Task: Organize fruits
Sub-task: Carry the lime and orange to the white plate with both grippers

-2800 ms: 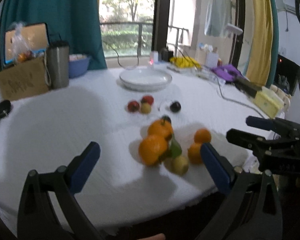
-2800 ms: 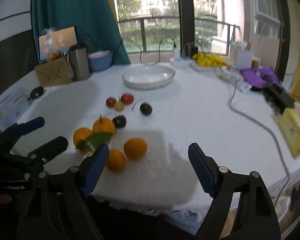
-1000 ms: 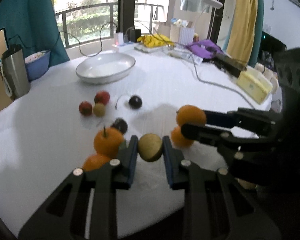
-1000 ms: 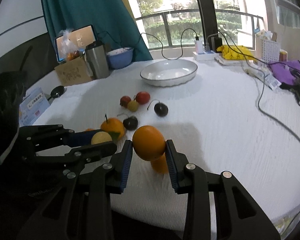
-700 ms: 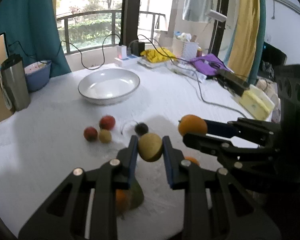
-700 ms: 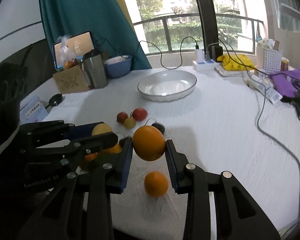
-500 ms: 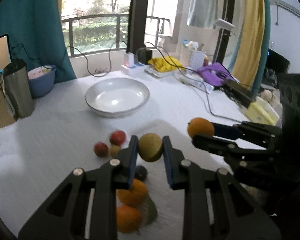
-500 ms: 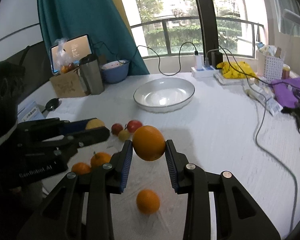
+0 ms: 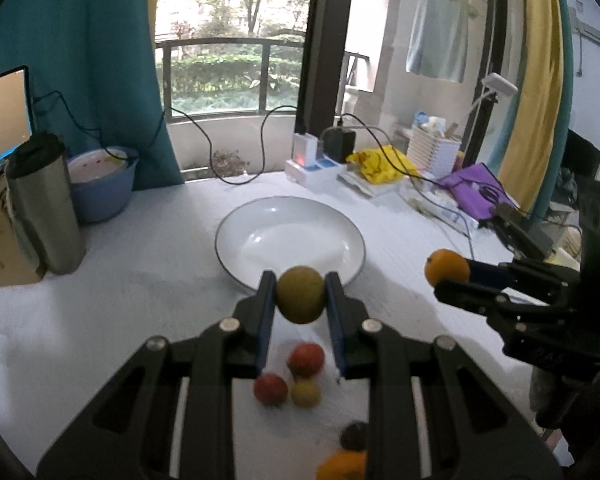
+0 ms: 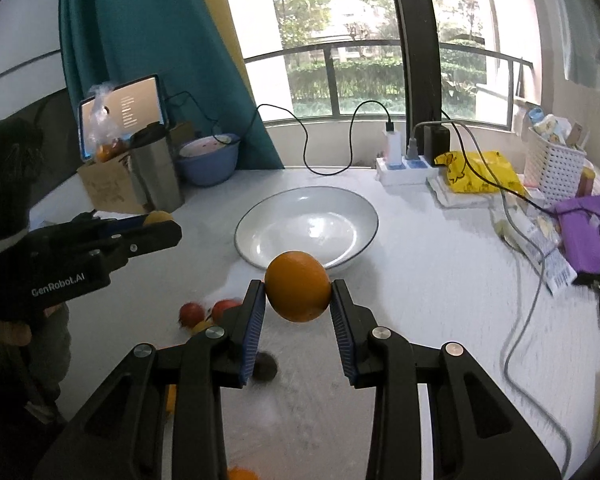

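Observation:
My left gripper (image 9: 301, 300) is shut on a yellow-green round fruit (image 9: 301, 294), held above the table just short of the near rim of the white plate (image 9: 260, 222). My right gripper (image 10: 299, 294) is shut on an orange (image 10: 299, 286), also held in front of the white plate (image 10: 276, 216). The plate holds nothing. Below the left gripper lie two red fruits (image 9: 306, 359), a small yellow one (image 9: 305, 393), a dark plum (image 9: 354, 435) and an orange (image 9: 342, 466) on the white tablecloth. The right gripper with its orange shows in the left wrist view (image 9: 447, 267).
A steel tumbler (image 9: 46, 208), a blue bowl (image 9: 100, 184) and a cardboard box (image 10: 108, 184) stand at the back left. A power strip (image 10: 404, 168), cables, a yellow bag (image 10: 480, 178), a white basket (image 10: 556, 168) and a purple pouch (image 10: 588, 232) crowd the back right.
Both grippers have moved forward and up toward the white plate, each still holding its fruit. The fruits left on the cloth have slid lower in both views.

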Available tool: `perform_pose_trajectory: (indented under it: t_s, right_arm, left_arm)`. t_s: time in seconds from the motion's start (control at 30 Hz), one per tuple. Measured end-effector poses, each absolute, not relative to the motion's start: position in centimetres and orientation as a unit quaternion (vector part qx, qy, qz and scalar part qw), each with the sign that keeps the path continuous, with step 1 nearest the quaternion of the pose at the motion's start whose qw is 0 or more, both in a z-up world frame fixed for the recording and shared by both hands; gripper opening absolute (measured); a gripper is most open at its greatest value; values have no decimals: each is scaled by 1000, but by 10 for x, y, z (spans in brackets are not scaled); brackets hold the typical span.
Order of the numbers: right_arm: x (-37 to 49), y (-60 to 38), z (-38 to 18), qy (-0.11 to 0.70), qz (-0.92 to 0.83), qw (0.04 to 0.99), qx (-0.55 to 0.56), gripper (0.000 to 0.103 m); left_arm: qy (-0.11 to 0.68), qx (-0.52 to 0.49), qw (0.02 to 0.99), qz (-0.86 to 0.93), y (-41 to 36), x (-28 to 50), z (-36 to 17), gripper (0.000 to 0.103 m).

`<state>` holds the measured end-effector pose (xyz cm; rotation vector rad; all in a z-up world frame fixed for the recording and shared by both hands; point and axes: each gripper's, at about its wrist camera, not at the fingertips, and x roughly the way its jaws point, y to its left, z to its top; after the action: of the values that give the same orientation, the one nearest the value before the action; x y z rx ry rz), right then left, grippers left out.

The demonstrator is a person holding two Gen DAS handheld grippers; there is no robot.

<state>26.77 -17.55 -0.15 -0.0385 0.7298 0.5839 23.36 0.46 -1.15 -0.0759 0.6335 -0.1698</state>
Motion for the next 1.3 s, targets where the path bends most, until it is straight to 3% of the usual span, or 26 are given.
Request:
perform_pose_trajectory:
  t_s: [0.53, 1.3]
  right_arm:
    - [349, -152, -7, 345, 281, 895, -39, 36]
    - [451, -90, -73, 407, 311, 858, -42, 36]
  left_arm:
    - [318, -39, 942, -100, 23, 320, -27, 25]
    - [379, -88, 918, -80, 38, 408, -87, 26]
